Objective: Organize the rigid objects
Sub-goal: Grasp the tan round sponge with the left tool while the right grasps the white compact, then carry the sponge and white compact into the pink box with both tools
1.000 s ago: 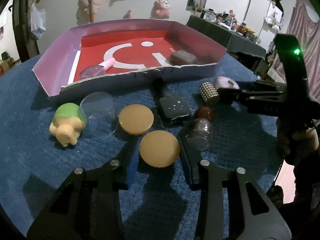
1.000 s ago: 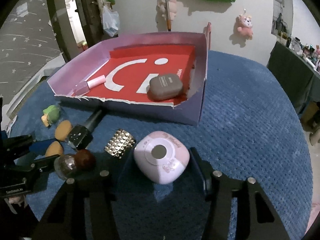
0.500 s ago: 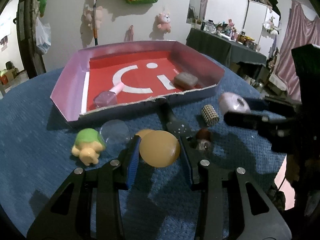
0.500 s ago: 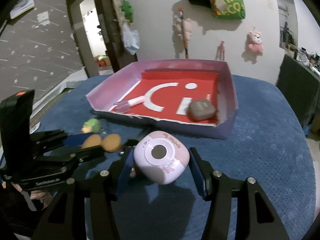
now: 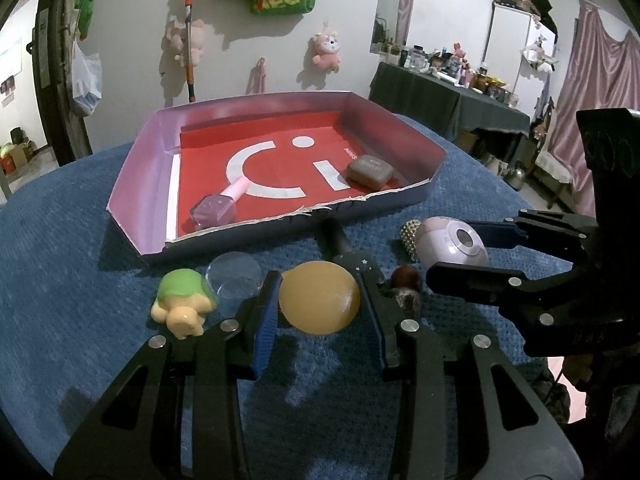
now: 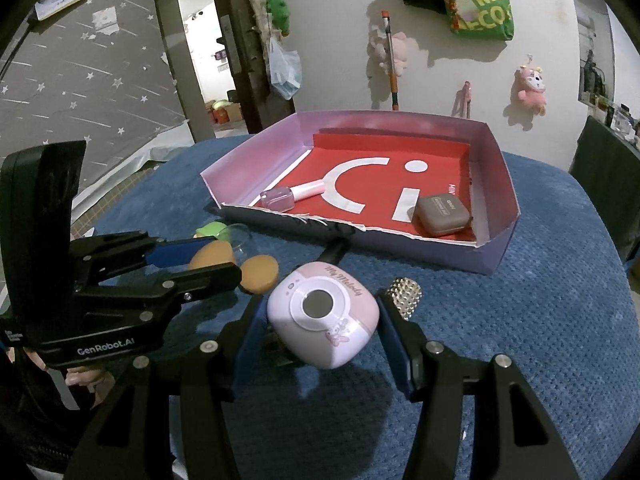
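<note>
Two items are already stowed in the tray (image 5: pixel 400 128): bottle (image 5: pixel 214 210) and case (image 5: pixel 369 170). The left gripper (image 5: pixel 319 300) is clamped on a disc (image 5: pixel 319 298), the right gripper (image 6: pixel 322 326) on a camera (image 6: pixel 322 320), both held near the tray. Turtle (image 5: pixel 182 302), lens (image 5: pixel 234 276) and stud cap (image 6: pixel 404 294) remain on the cloth.

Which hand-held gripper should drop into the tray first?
Probably right. The right hand-held gripper holds the pink camera toy facing bare floor in the red-lined tray. The left hand-held gripper, holding the tan disc, faces the nail polish bottle.
</note>
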A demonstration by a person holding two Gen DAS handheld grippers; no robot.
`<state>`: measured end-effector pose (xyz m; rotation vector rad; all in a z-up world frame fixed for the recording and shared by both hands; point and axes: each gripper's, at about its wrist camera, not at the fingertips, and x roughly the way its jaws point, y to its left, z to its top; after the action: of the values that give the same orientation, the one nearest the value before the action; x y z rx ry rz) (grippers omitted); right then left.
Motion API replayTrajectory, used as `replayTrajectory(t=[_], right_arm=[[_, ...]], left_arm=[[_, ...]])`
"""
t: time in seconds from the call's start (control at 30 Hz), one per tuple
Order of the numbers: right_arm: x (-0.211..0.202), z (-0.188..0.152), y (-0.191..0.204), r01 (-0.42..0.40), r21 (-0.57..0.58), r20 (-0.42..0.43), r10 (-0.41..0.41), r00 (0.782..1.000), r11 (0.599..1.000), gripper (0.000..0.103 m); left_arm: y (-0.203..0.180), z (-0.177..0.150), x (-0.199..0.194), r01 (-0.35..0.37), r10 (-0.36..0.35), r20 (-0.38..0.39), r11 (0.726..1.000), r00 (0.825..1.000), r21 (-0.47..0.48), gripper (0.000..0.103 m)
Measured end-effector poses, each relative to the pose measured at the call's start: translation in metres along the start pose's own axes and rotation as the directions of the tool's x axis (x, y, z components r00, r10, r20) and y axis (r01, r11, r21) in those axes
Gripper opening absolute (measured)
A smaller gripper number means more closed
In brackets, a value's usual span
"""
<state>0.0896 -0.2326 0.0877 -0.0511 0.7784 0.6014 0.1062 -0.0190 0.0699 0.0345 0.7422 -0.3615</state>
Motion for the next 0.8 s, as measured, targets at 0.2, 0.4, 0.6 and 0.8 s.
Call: replayTrajectory(t=[0.2, 0.4, 0.6, 0.8], right_arm=[[-0.001, 0.007, -0.002, -0.001, 0.0, 0.004, 0.001, 1.0, 1.0, 0.058], [0.005, 0.031, -0.012, 0.009, -0.003, 0.008, -0.009, 1.0, 1.0, 0.058], [0.03, 0.061, -0.026, 0.017, -0.029, -0.024, -0.018, 1.0, 0.999, 0.058], [0.061, 0.08, -0.04, 0.007, -0.058, -0.088, -0.012, 0.996, 0.998, 0.058]], left_arm=[[0.002, 0.015, -0.002, 0.005, -0.005, 0.008, 1.0, 1.0, 0.008, 0.036], [0.011, 0.04, 0.008, 0.038, -0.038, -0.007, 0.999, 0.999, 0.009, 0.036], [0.021, 0.067, 0.036, 0.07, -0.067, -0.059, 0.997, 0.996, 0.042, 0.036], [0.028, 0.085, 0.065, 0.089, -0.077, -0.12, 0.991, 0.99, 0.095, 0.036]])
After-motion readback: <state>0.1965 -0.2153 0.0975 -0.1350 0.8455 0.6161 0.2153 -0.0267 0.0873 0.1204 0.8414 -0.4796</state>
